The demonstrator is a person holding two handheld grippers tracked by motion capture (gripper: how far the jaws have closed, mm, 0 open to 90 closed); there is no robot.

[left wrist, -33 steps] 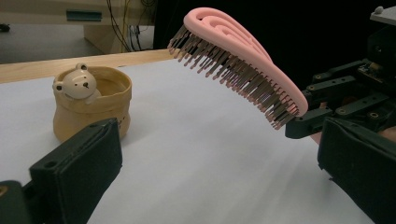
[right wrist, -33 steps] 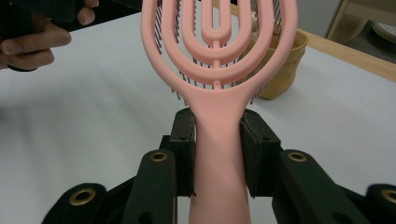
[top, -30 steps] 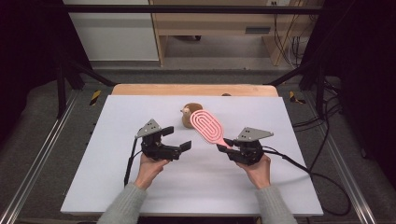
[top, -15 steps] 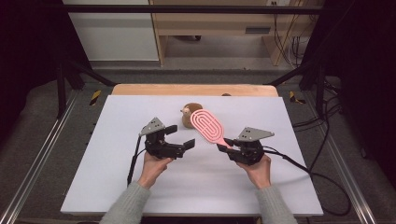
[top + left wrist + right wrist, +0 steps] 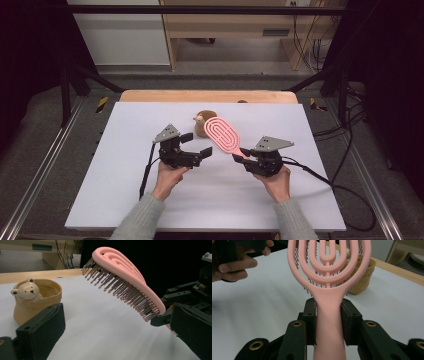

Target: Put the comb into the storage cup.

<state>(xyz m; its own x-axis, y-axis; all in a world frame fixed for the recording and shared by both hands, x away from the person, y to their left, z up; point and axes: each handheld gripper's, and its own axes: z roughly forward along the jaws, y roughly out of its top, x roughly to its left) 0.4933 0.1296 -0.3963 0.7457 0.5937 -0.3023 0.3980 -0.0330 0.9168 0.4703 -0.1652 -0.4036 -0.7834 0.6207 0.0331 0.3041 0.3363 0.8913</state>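
Pink brush (image 5: 223,135) pinched at handle by right gripper (image 5: 242,155), centre frame.
Left gripper (image 5: 197,145) spread wide, empty; bear cup (image 5: 201,122) just behind.

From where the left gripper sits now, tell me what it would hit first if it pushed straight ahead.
Most likely the pink hairbrush, held up off the table by the right gripper. The left gripper is open and points at the brush's bristles; the bear-faced cup sits off to one side. Depth is hard to judge.
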